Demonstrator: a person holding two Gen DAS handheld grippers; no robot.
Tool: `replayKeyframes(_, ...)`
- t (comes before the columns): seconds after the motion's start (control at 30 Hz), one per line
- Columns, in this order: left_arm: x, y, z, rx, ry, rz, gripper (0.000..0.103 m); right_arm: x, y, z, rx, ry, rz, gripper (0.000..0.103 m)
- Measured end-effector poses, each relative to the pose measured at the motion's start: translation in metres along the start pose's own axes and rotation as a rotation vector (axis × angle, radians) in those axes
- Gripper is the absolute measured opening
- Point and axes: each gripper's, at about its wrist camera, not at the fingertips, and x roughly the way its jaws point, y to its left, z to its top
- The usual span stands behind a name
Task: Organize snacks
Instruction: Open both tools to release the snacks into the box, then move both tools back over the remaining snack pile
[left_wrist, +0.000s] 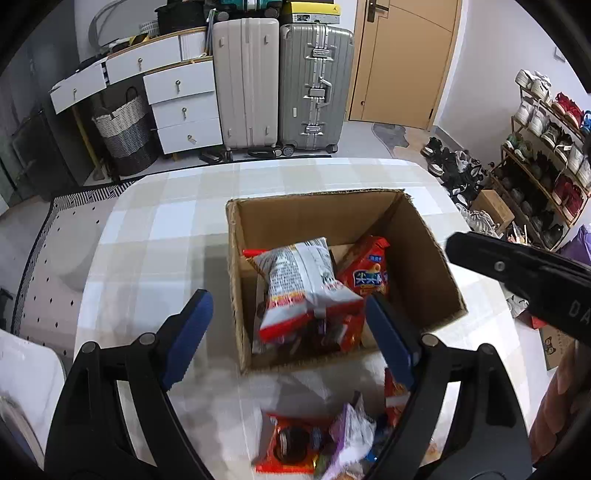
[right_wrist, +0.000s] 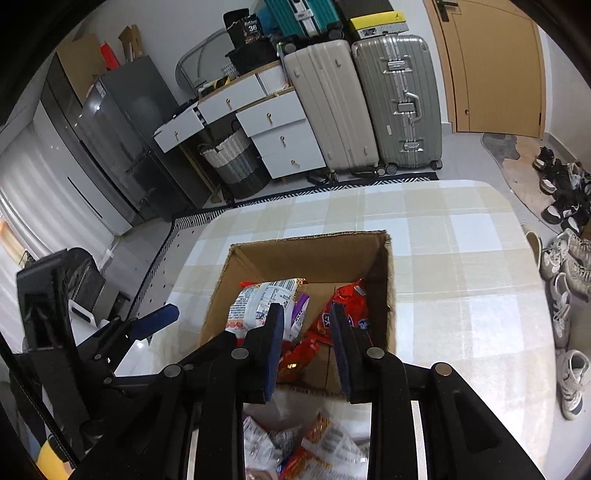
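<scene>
Snack bag (left_wrist: 299, 280), white and red, ahead of left gripper (left_wrist: 288, 321), spread empty above cardboard box (left_wrist: 424, 258), likely just dropped in; right gripper (right_wrist: 308, 332) narrowly parted, empty.

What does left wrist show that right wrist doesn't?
Left wrist only: shoe rack, and the left gripper open above a white snack bag. Right wrist only: dark fridge, and the right gripper with jaws narrowly apart, nothing visibly between them. Both: cardboard box of snacks on the checked tablecloth, suitcases, loose snack packets.
</scene>
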Motion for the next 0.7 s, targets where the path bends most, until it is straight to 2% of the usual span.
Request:
replayKeyframes(0.17,-0.05,0.002,-0.01,-0.037,-0.043,-0.006,0.083,-0.039,0.006,-0.012,0.001,-0.026,-0.005,0.028)
replayKeyframes(0.27,-0.087,0.002,-0.022,-0.037,-0.079,0.003,0.086,-0.07,0.013,-0.025,-0.017,-0.075,-0.013,0.044)
replayKeyframes(0.4,-0.131,-0.001,-0.046,-0.05,-0.125,0.008,0.102,-0.103,0.024,-0.045,-0.031,-0.124,-0.002,0.05)
replayKeyframes(0.47,-0.156,-0.004,-0.063,-0.041,-0.177,0.016,0.102,-0.119,0.03,-0.057,-0.03,-0.144,0.0,0.053)
replayKeyframes(0.57,-0.189,-0.013,-0.089,-0.014,-0.227,0.059,0.102,-0.143,0.042,-0.075,-0.039,-0.179,0.012,0.068)
replayKeyframes(0.63,-0.206,-0.016,-0.106,-0.006,-0.248,0.093,0.102,-0.158,0.051,-0.09,-0.06,-0.214,0.016,0.089)
replayKeyframes(0.7,-0.222,-0.017,-0.123,-0.006,-0.273,0.097,0.102,-0.17,0.06,-0.105,-0.085,-0.232,0.011,0.094)
